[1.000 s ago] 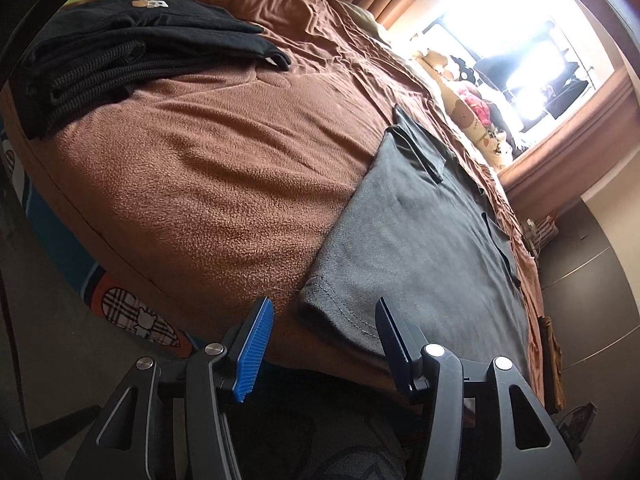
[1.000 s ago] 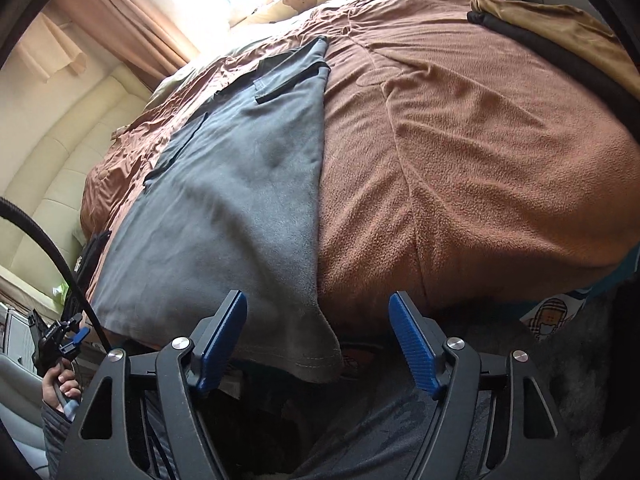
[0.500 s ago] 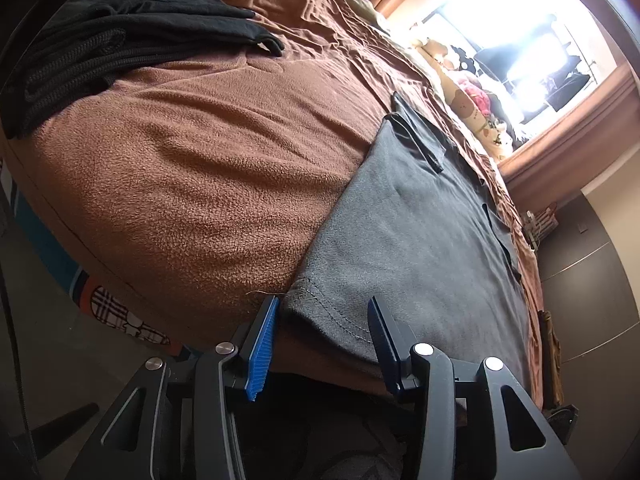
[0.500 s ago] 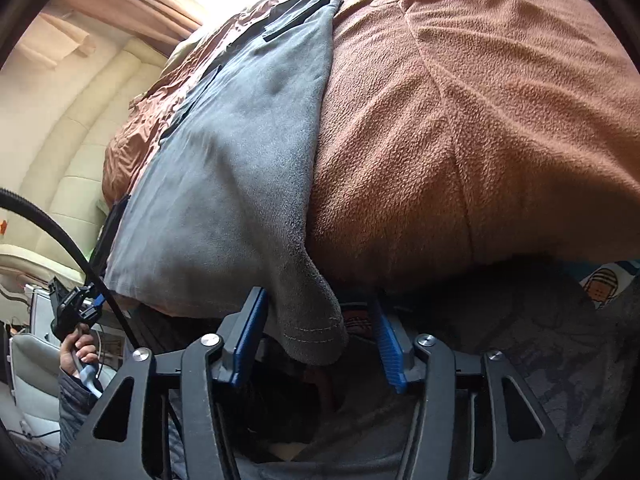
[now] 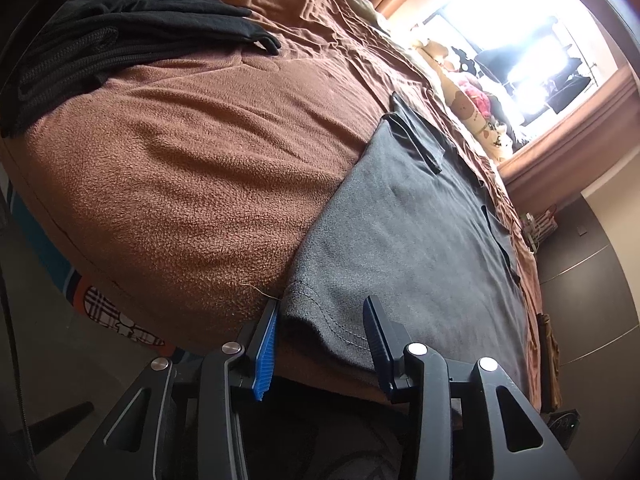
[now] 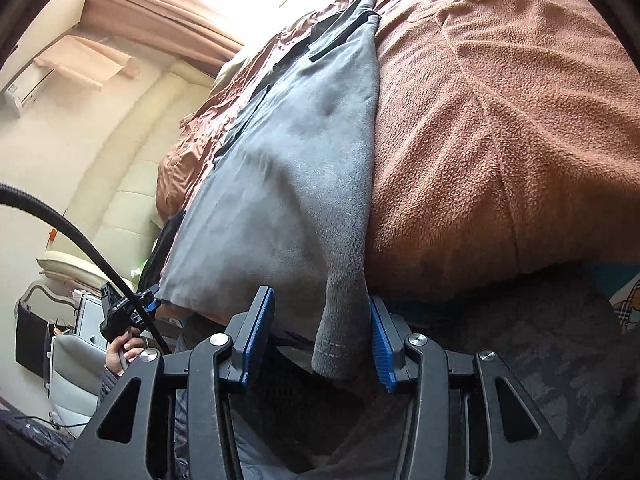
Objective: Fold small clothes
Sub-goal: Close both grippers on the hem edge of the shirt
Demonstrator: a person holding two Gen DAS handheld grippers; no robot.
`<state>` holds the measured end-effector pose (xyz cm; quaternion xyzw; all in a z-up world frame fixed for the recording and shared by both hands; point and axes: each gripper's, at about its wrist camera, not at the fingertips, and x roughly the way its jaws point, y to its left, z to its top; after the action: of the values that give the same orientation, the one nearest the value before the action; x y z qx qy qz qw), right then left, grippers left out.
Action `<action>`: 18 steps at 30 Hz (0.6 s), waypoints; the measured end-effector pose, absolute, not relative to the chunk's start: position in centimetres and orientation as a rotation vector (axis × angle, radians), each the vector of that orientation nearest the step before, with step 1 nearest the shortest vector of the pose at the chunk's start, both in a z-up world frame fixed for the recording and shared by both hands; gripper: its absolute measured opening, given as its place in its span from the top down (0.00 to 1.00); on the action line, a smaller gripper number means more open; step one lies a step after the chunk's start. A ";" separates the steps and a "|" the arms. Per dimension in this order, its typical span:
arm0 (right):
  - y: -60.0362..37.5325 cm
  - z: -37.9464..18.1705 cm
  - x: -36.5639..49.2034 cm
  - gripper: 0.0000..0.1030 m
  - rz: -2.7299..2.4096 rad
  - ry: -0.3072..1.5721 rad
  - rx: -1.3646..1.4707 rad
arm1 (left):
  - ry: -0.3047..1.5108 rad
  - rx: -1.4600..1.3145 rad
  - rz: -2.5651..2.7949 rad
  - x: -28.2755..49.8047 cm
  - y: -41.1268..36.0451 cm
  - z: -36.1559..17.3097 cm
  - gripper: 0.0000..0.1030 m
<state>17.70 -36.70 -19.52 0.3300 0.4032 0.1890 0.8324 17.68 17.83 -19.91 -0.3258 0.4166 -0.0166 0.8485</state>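
A grey garment (image 5: 420, 240) lies flat on the brown blanket (image 5: 180, 160), its hem over the bed's near edge. My left gripper (image 5: 323, 308) straddles one hem corner. Its jaws are closing, the cloth lies between the blue pads (image 5: 266, 344), and a gap shows on the right side. In the right wrist view the garment (image 6: 288, 168) has its other corner hanging down between the pads of my right gripper (image 6: 320, 296). The right pad (image 6: 380, 340) touches the cloth and the left pad stands clear of it.
A pile of folded black clothes (image 5: 100, 40) sits at the blanket's far left. Plush toys (image 5: 468, 100) line the bright window side. A dark wardrobe (image 5: 592, 280) stands to the right. A hand (image 6: 120, 344) and a black cable (image 6: 60, 220) show at the left.
Both pairs of jaws have narrowed around the hem corners. The right gripper has tipped downward and come closer to the bed's edge, so the corner now hangs between its pads.
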 end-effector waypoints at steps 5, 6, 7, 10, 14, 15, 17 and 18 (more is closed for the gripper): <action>-35.7 -19.3 16.4 0.66 0.407 0.842 0.685 | 0.874 -0.746 -0.021 17.5 18.7 -20.4 0.70; -35.3 -19.5 16.8 0.71 0.415 0.836 0.692 | 0.872 -0.748 -0.013 17.4 18.8 -20.5 0.71; -35.4 -19.4 16.6 0.74 0.419 0.821 0.700 | 0.868 -0.754 -0.006 17.4 18.9 -20.5 0.72; -35.7 -19.1 15.7 0.74 0.443 0.764 0.737 | 0.858 -0.782 -0.005 17.3 19.2 -20.7 0.72; -35.8 -19.3 15.4 0.74 0.431 0.763 0.752 | 0.851 -0.787 0.002 17.5 19.3 -20.7 0.72; -35.6 -19.5 15.6 0.74 0.413 0.779 0.743 | 0.848 -0.791 0.007 17.5 19.4 -20.7 0.72; -35.2 -19.7 16.2 0.74 0.387 0.801 0.737 | 0.841 -0.786 0.017 17.6 19.4 -20.7 0.72; -35.0 -19.7 16.4 0.74 0.378 0.809 0.733 | 0.840 -0.783 0.023 17.6 19.4 -20.7 0.74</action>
<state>16.36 -35.00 -19.74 0.3466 0.3825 0.1785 0.8377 17.65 19.38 -20.73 -0.3705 0.3972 0.0109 0.8396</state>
